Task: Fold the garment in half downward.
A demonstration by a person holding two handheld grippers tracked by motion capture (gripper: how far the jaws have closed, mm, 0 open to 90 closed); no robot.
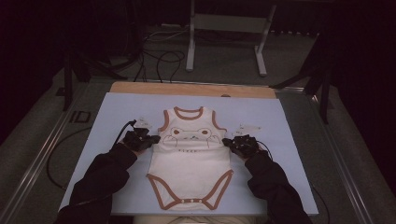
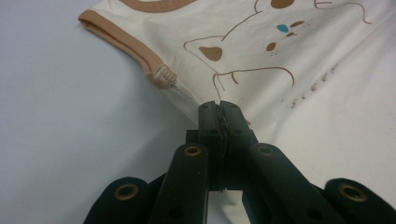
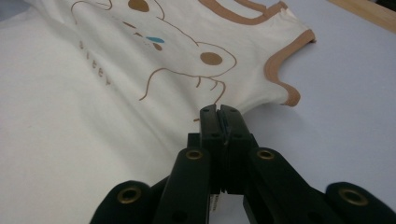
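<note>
Bodysuit (image 1: 190, 154) lay flat on a blue mat (image 1: 112, 112), long axis running away from the person.
High view: grippers flanked its waist. Left gripper (image 2: 219, 103) view: jaws pinched the side seam. Right gripper (image 3: 219, 108) view: jaws pinched the opposite edge.

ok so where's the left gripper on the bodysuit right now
In the high view the left gripper sits at the left side seam of the cream, brown-trimmed baby bodysuit, just below the armhole, fingers shut on its edge, over the pale blue mat.
</note>
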